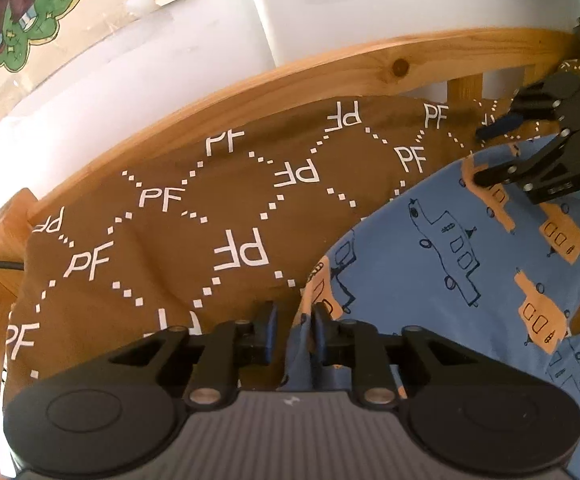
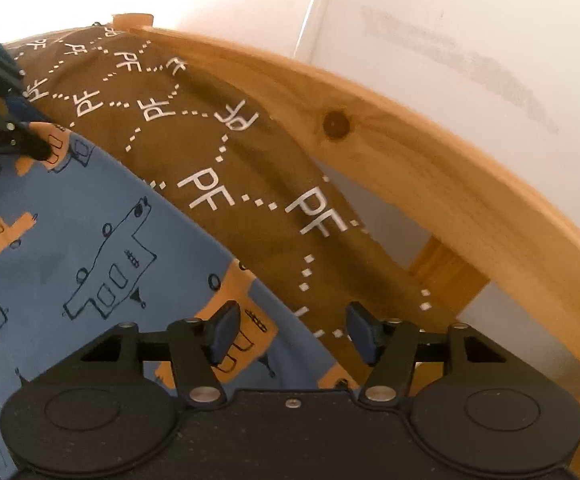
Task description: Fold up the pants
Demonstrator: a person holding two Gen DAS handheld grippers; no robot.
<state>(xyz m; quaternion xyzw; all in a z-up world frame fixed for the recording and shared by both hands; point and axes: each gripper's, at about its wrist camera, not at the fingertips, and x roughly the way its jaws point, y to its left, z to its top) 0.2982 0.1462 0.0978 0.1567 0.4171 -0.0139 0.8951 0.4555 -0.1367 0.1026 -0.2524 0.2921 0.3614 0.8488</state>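
Blue pants printed with orange and outlined vehicles lie on a brown "PF" patterned bedcover. My left gripper is shut on the pants' edge, with a fold of blue cloth pinched between its pads. My right gripper is open over the pants' edge where it meets the brown cover. Nothing is between its fingers. Each gripper shows in the other's view: the right one at the far right, open, and the left one at the far left.
A curved pine bed rail runs behind the bedcover, with a white wall beyond. It also shows in the right wrist view. A colourful poster hangs on the wall at upper left.
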